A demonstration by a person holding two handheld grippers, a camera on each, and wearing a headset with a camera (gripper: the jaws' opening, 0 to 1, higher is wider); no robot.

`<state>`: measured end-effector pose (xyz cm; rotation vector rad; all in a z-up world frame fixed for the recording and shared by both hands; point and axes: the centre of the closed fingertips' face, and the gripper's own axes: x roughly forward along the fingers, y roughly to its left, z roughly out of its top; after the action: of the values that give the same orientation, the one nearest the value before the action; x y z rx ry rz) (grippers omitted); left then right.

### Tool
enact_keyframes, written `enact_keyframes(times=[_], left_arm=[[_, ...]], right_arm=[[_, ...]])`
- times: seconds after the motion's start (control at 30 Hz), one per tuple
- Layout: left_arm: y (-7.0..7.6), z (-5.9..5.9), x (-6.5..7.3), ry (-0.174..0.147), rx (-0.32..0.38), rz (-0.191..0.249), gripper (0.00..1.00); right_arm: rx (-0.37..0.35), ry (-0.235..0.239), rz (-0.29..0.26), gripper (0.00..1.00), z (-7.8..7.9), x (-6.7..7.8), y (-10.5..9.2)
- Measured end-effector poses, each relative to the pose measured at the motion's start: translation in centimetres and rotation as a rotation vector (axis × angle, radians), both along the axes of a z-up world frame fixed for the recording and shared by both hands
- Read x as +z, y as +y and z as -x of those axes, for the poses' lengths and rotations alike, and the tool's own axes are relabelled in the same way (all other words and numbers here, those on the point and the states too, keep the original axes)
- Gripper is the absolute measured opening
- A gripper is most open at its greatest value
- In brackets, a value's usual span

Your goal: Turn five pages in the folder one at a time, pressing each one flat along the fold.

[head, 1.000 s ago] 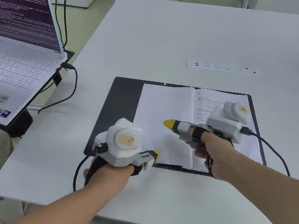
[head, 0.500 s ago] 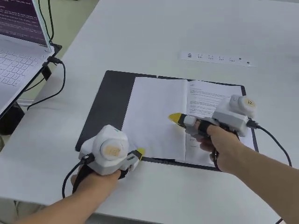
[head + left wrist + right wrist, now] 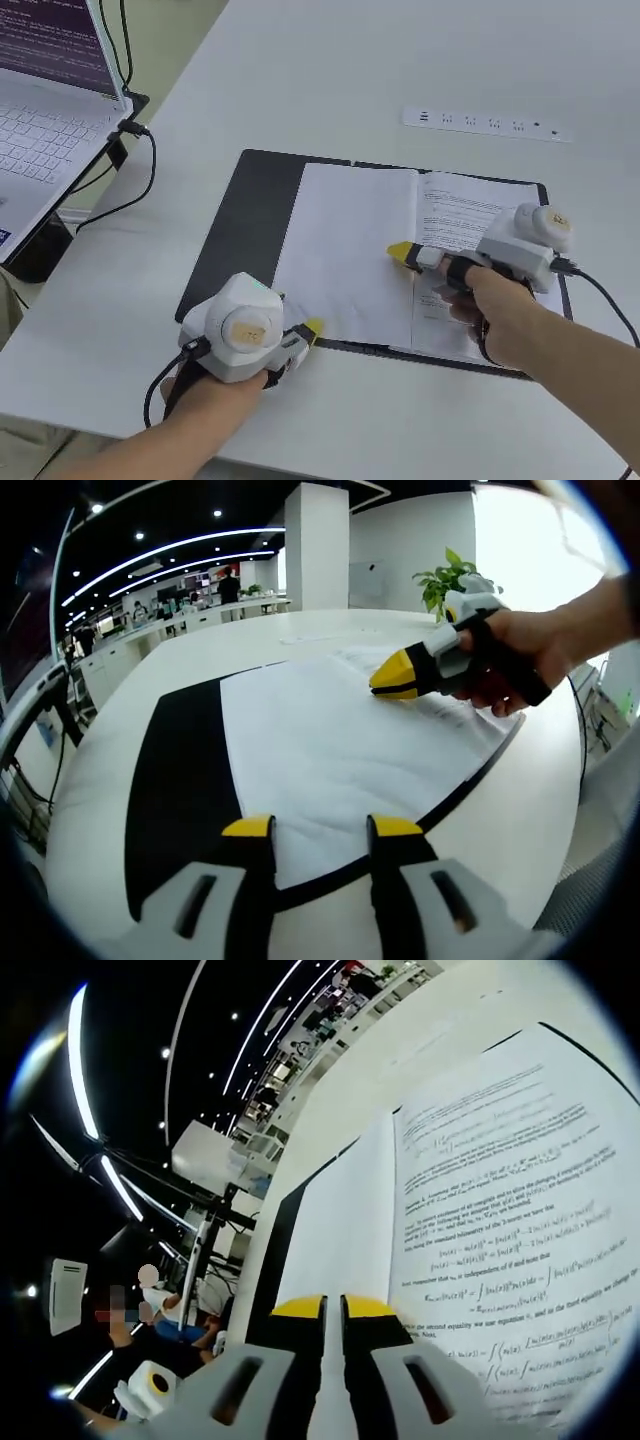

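Two smooth white pages (image 3: 350, 250) in a black folder (image 3: 245, 225) — flat, rectangular

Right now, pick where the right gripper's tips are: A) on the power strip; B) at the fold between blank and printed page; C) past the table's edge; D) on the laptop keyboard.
B: the right gripper, jaws shut, has its yellow tips at the fold where the blank page meets the printed page.
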<state>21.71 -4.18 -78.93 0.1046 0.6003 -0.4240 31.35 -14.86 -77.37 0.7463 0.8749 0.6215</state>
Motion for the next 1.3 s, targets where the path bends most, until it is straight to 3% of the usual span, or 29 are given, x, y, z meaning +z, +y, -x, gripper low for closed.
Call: enact_keyframes(times=[0.2,0.3,0.7,1.3], left_arm=[[0.0,0.0,-0.1,0.000,-0.003,-0.002,0.35],[0.0,0.0,-0.2,-0.001,-0.007,-0.005,0.35],[0.1,-0.1,-0.3,0.000,-0.007,-0.004,0.35],[0.1,-0.1,-0.2,0.000,-0.012,-0.005,0.34]], right_arm=[[-0.017,-0.003,0.008,0.00,-1.8,-0.3,-0.6],[-0.030,-0.035,0.033,0.00,-3.0,-0.2,-0.9],[-0.060,-0.086,0.057,0.00,-5.9,-0.1,-1.6],[-0.101,-0.140,0.083,0.00,-11.4,-0.3,-2.2]])
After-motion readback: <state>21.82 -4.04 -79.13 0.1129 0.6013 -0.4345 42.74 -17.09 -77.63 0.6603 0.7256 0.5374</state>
